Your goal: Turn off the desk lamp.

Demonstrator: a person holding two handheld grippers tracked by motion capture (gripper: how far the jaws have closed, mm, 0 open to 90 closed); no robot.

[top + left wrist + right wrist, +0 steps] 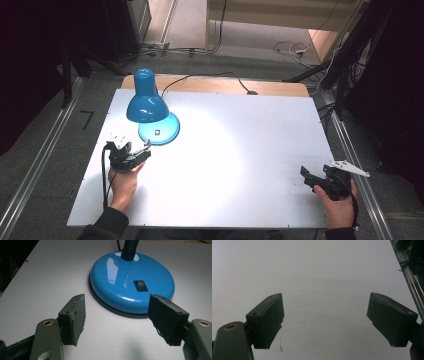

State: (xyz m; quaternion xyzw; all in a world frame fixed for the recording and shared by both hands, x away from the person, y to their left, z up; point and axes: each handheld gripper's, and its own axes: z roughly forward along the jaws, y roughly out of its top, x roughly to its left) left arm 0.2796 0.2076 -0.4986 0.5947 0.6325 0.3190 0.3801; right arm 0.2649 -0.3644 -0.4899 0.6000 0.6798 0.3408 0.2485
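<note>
Lamplight from the blue desk lamp [150, 107] washes out the middle of the white table [250, 150], so any fine marks on that part of the surface are hard to make out in the high view. The lamp stands at the far left of the table; its shade [146, 102] leans over the round base [165, 131] and covers the far left part of it from above, and the neck is hidden under the shade. In the left gripper view the ribbed black neck [129, 250] is cut off by the top edge, and the shade is out of frame. A black rocker switch [140, 285] sits on the near side of the base [120, 277]; its markings are too small to read. The black cord [200, 77] runs off the far edge of the table, and where it ends cannot be told.

The left gripper [142, 152], held in the left hand [122, 182], lies just near of the base, pointing at it. Its jaws stand apart with nothing between them, and the pads [77, 317] touch neither the base nor the switch. The right-hand pad partly covers the base's near rim.

The right gripper [307, 177] rests at the near right corner, well apart from the lamp, in the right hand [340, 205]. Its jaws are spread wide over bare table [324, 277], holding nothing. Darkness hides most of the floor on both sides.
</note>
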